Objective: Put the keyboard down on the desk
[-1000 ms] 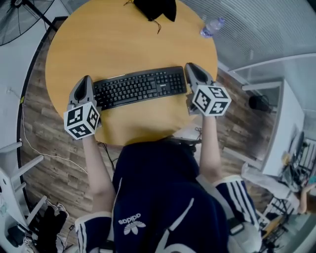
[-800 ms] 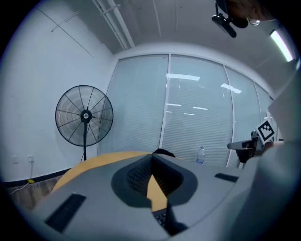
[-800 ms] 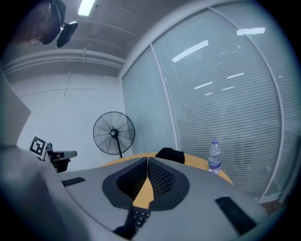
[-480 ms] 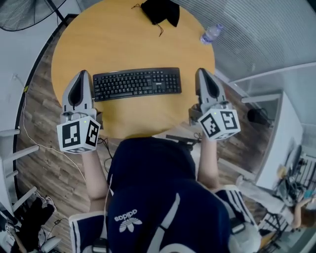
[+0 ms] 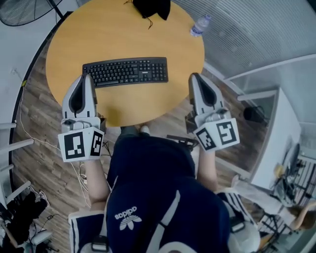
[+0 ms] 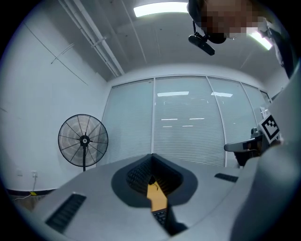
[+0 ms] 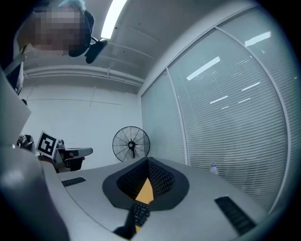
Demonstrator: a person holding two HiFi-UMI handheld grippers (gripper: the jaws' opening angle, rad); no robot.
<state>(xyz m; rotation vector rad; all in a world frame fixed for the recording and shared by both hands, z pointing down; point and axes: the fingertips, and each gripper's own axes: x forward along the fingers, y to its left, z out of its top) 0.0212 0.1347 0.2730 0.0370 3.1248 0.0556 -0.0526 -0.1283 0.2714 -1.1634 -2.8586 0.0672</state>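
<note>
The black keyboard [image 5: 125,72] lies flat on the round yellow desk [image 5: 148,106], with nothing touching it. My left gripper [image 5: 87,77] hangs off the desk's near left edge, jaws shut and empty, short of the keyboard's left end. My right gripper [image 5: 193,76] is past the desk's right edge, also shut and empty. In the left gripper view the left gripper [image 6: 151,156] shows only a sliver of desk and keys [image 6: 161,217] below its closed tip. The right gripper view has the right gripper [image 7: 146,161] closed above a strip of keyboard [image 7: 140,212].
A black cloth [image 5: 150,7] and a water bottle [image 5: 199,25] sit at the desk's far edge. A standing fan [image 5: 24,10] is at the far left, with cables on the wooden floor [image 5: 34,143]. A white cabinet [image 5: 289,123] stands at the right.
Both grippers left the keyboard's ends, drew back toward the person and rose. The keyboard stays lying on the desk.
</note>
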